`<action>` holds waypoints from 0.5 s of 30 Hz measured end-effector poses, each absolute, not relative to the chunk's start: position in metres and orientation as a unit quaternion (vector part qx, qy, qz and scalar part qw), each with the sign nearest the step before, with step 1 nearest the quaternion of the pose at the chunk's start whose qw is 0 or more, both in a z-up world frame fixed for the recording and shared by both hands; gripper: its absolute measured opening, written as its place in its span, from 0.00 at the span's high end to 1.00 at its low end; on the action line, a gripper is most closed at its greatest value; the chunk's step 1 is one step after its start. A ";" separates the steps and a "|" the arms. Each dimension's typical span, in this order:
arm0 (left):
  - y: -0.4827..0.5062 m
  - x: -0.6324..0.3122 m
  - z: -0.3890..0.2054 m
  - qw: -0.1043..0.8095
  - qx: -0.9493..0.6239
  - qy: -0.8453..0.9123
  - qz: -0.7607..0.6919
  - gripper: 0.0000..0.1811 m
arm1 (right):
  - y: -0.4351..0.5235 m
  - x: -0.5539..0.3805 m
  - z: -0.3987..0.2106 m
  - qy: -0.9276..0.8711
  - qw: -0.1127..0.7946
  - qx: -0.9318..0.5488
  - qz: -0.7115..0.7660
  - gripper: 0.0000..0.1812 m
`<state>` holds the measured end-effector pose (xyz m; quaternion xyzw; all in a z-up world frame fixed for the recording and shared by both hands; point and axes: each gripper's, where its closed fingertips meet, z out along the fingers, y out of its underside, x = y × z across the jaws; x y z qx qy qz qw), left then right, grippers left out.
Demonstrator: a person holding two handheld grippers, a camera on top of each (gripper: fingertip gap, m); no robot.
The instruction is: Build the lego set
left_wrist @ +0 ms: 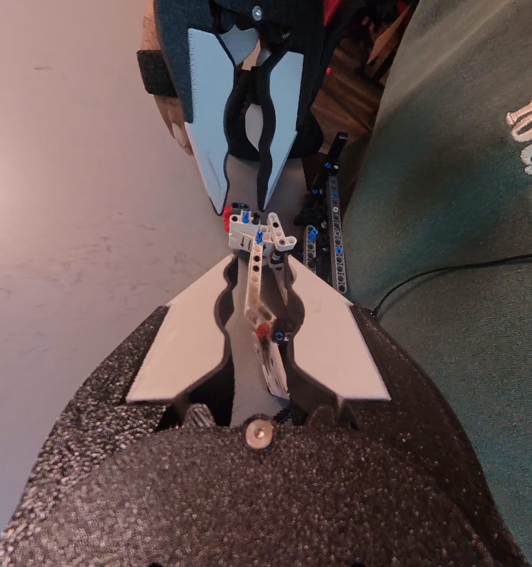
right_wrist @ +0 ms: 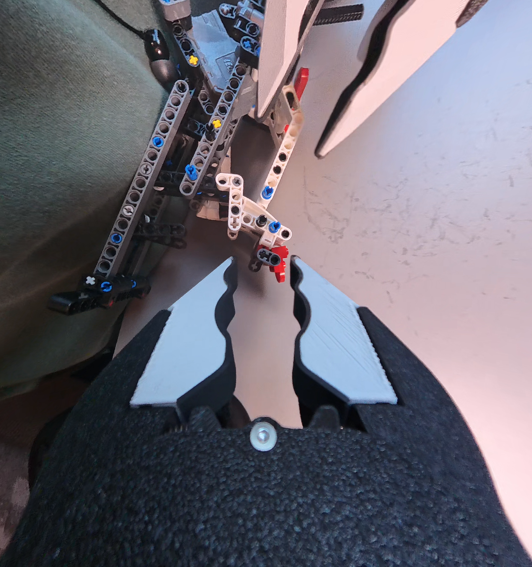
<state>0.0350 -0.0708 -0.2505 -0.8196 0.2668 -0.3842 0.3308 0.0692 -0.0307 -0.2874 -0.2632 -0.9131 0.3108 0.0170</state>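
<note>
lego build (right_wrist: 249, 211) lies along the near edge of a pale table (right_wrist: 427, 245), its white arm of holed beams jutting out from a longer grey and black frame (right_wrist: 142, 184) that rests against a green garment (right_wrist: 44, 153). left gripper (left_wrist: 260, 260) has its fingers spread wide on either side of the white beam (left_wrist: 254, 276); the beam runs down between them, but whether either pad really presses on it is hard to tell from this angle. right gripper (right_wrist: 263, 260) is partly open and holds nothing, its tips just short of the red piece (right_wrist: 278, 260) and dark connector (right_wrist: 267, 256) at the end of the white arm. blue pins (right_wrist: 274, 227) stud the white section, and yellow axle ends (right_wrist: 216, 123) show on the grey beams. a black cable (left_wrist: 442, 270) crosses the garment.
</note>
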 end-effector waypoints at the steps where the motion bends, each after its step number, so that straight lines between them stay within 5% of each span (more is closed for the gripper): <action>1: -0.070 0.033 -0.252 0.327 -0.824 0.258 -0.383 0.82 | -0.031 0.068 -0.288 -0.910 0.020 -0.268 0.315 0.81; 10: -0.077 0.039 -0.278 0.238 -0.860 0.277 -0.356 0.85 | -0.025 0.055 -0.296 -0.899 0.063 -0.282 0.330 0.86; 15: -0.057 0.027 -0.275 0.260 -0.877 0.271 -0.300 0.90 | -0.003 0.040 -0.285 -0.898 0.146 -0.277 0.309 0.86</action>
